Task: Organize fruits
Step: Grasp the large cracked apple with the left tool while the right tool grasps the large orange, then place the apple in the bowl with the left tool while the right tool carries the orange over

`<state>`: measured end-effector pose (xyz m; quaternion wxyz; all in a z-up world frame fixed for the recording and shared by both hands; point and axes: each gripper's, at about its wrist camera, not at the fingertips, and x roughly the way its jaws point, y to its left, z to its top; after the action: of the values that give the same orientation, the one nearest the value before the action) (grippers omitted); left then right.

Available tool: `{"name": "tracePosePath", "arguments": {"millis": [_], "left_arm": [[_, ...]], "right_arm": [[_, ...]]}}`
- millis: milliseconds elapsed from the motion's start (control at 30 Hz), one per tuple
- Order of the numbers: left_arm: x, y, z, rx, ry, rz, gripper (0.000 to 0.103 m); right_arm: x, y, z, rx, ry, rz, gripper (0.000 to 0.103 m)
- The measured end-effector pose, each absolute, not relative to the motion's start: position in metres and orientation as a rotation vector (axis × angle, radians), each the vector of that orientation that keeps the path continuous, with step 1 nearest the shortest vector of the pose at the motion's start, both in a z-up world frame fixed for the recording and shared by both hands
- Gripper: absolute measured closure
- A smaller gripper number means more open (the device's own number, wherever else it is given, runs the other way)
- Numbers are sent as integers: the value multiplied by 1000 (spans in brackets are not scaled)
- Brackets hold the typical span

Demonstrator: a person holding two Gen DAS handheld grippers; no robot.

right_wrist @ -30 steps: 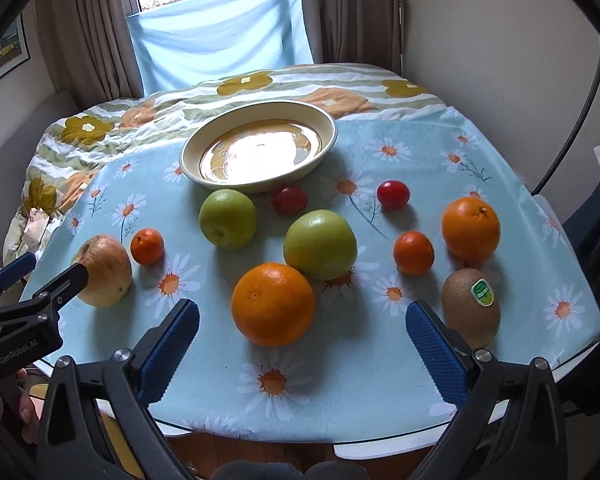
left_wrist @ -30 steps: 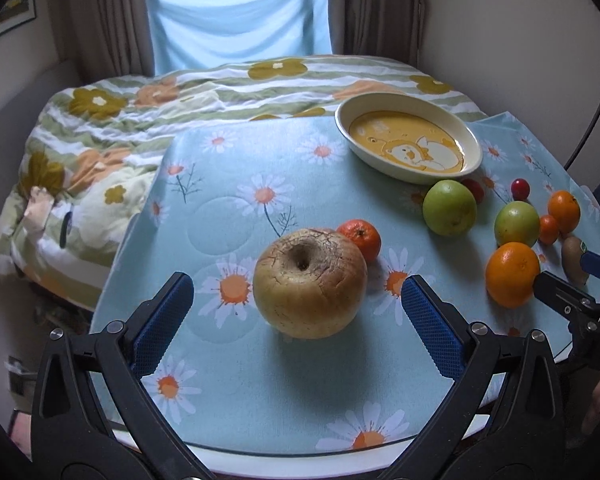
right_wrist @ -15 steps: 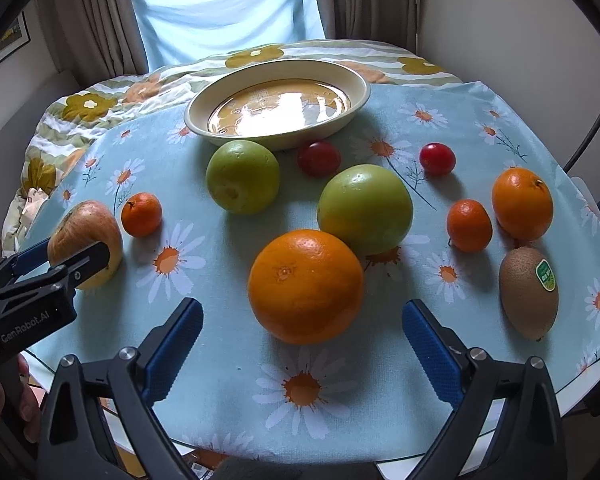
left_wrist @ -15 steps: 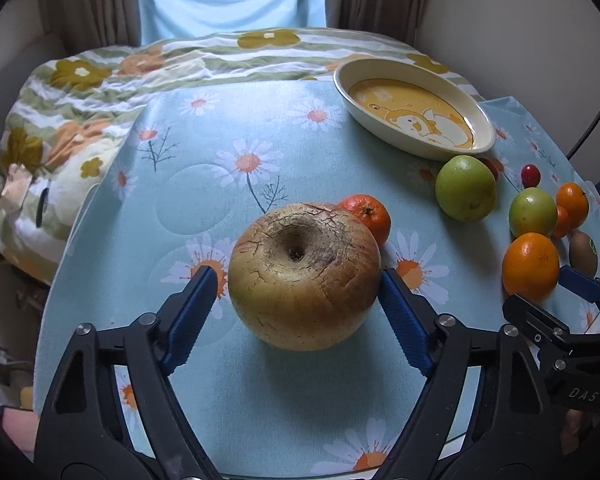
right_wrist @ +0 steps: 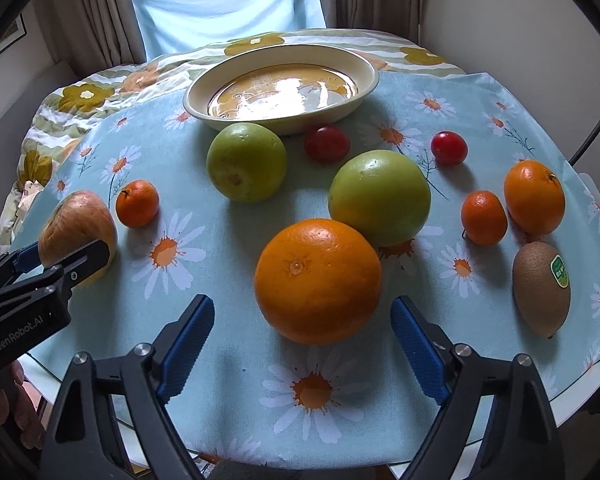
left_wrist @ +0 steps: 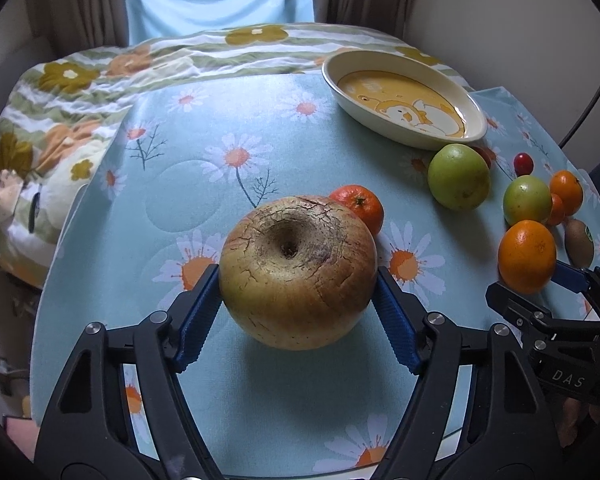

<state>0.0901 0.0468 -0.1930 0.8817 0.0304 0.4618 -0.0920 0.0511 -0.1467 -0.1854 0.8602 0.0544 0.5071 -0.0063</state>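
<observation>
The left gripper (left_wrist: 298,300) has just been closing, and its 2 blue pads now press both sides of the cracked yellow-brown apple (left_wrist: 298,272) resting on the daisy-print tablecloth (left_wrist: 204,184). The right gripper (right_wrist: 302,344), also narrowing, flanks the large round orange (right_wrist: 318,280) without touching it.
</observation>
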Motion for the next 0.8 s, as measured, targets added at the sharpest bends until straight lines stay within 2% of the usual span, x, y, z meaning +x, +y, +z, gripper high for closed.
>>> {"name": "tracePosePath", "arguments": {"millis": [100,267,333,400,800], "left_arm": [[90,49,-192,63,956,-193,24],[89,50,-192,74,948,-201,24],[89,50,-192,77,946,-203,24],[88,50,-192,79,943,-207,24],[85,55,-191,75,938,-208,24]], "right_arm": [[54,-145,-188,110,1073,-15,26],[57,-144,-188,106,1067,-25,28],[59,-144,-189,99,1064,-23,34],[61,-143,-189,67,1061,-43,48],[63,-140,-183,71,1053,-11,49]]}}
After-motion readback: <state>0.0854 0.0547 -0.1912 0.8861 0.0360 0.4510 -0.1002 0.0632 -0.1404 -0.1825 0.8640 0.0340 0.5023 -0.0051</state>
